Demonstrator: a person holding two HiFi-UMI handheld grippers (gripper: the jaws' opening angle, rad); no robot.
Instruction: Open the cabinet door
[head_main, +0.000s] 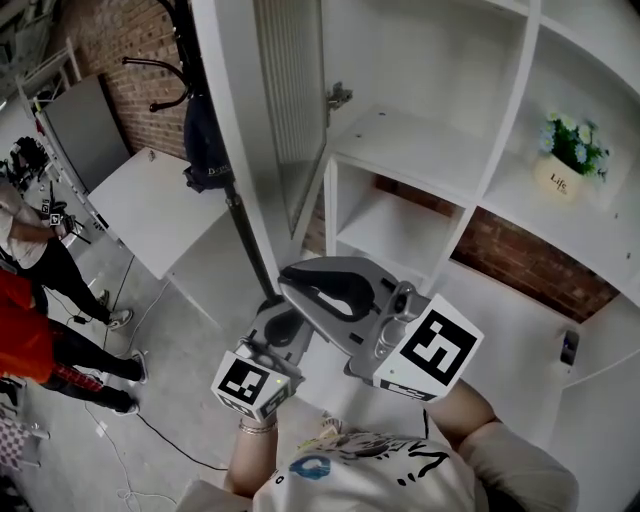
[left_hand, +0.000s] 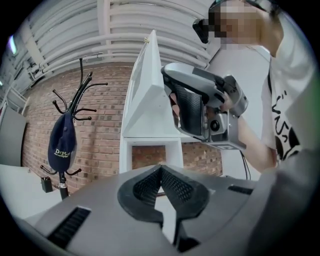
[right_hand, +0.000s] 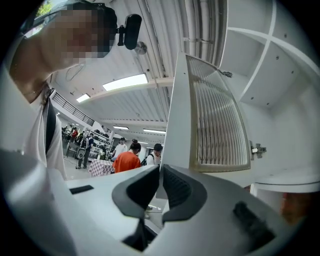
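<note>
Left tongs (left_hand: 160, 169): jaws together, empty. Right tongs (right_hand: 160, 168): jaws together at tips, nothing between, touching nothing. Door (head_main: 288, 110) swung open from cabinet (head_main: 420, 150), just beyond both tongs.

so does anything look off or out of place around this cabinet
Nothing stands out. The cabinet door hangs open and straight on its hinge, and the flower pot stands upright in its compartment.
</note>
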